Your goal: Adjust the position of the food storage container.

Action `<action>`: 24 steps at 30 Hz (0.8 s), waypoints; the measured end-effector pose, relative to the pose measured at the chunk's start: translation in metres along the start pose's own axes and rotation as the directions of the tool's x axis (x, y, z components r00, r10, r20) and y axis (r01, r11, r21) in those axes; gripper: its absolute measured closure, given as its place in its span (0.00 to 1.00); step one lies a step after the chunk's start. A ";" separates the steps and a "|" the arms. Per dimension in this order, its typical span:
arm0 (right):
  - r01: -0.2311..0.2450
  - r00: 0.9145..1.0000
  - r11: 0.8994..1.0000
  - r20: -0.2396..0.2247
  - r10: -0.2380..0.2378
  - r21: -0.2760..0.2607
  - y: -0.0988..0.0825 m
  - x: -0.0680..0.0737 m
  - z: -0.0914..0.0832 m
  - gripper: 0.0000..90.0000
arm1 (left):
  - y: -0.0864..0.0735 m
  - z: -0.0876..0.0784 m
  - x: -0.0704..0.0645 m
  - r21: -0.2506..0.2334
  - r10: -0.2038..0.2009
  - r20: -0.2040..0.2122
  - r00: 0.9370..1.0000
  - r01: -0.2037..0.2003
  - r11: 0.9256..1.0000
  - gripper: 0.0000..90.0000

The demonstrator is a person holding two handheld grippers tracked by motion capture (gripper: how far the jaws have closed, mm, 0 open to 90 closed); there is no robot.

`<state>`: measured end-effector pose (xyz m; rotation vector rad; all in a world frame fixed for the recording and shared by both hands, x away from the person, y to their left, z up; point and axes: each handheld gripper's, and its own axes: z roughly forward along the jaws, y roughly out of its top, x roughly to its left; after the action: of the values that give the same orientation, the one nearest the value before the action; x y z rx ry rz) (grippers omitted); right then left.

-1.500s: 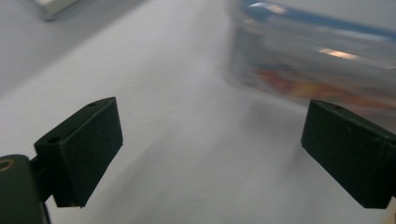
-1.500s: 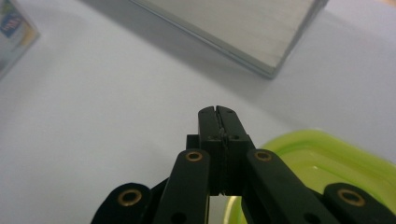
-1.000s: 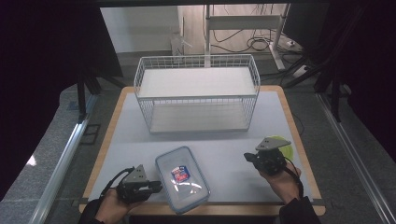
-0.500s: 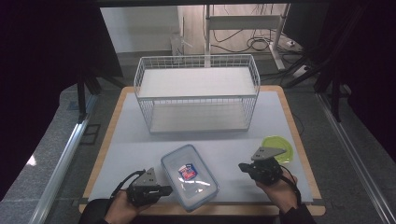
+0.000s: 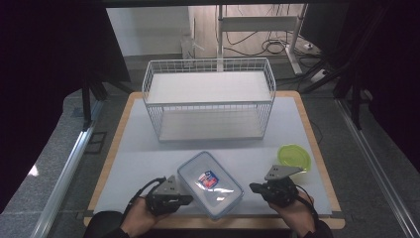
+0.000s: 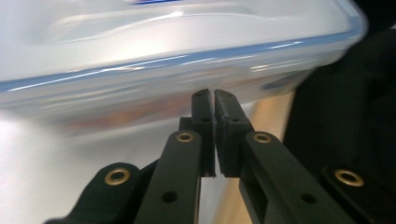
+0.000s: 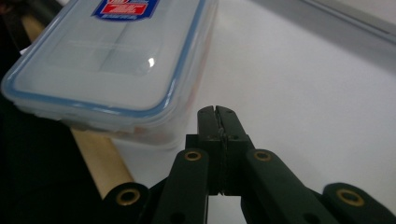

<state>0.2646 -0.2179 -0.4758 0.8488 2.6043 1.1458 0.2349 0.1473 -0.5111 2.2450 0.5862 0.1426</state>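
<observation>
two grippers flank a clear lidded container at the table's near edge in the high view: left gripper, right gripper. left gripper view: jaws pressed together, empty, beside its wall. right gripper view: same.

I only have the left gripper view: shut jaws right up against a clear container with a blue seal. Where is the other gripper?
Observer: On the container's far side in the high view; the right gripper points at it from the right, the left gripper from the left.
Operator: Right jaws open?
Observer: No, the right gripper view shows them shut with nothing between them, just short of the container's side wall.
Operator: Anything else on the table?
Observer: A white wire rack stands behind the container, and a lime-green round lid or dish lies beyond the right gripper.
Operator: Lid on the container?
Observer: Yes, closed, with a red and blue label on top.
</observation>
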 end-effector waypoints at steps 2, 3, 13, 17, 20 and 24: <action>0.003 1.000 1.000 -0.014 -0.003 0.003 -0.003 0.004 0.001 1.00 | -0.007 -0.017 0.023 -0.032 -0.066 -0.065 0.996 0.064 0.997 0.99; -0.001 1.000 1.000 -0.024 0.001 0.007 -0.004 0.007 0.002 1.00 | -0.009 -0.021 0.031 -0.046 -0.091 -0.083 0.992 0.088 0.995 0.99; 0.011 0.994 0.998 -0.109 -0.005 0.059 -0.013 0.031 0.013 1.00 | -0.004 -0.014 0.088 -0.082 -0.178 -0.147 0.973 0.167 0.982 0.99; 0.035 0.991 0.996 -0.131 -0.024 0.085 -0.010 0.036 0.023 1.00 | 0.004 -0.001 0.088 -0.039 -0.143 -0.120 0.982 0.140 0.989 1.00; 0.008 0.993 0.996 -0.118 0.002 0.088 -0.009 0.030 0.025 1.00 | 0.003 0.002 0.086 -0.019 -0.143 -0.128 0.981 0.142 0.990 1.00; 0.013 0.998 0.996 -0.063 -0.007 0.088 -0.004 0.024 0.027 1.00 | 0.002 0.003 0.083 -0.005 -0.162 -0.136 0.977 0.163 0.987 1.00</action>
<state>0.2531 -0.1903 -0.4958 0.8286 2.7246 1.0787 0.3101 0.1821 -0.5182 2.1944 0.8419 0.2120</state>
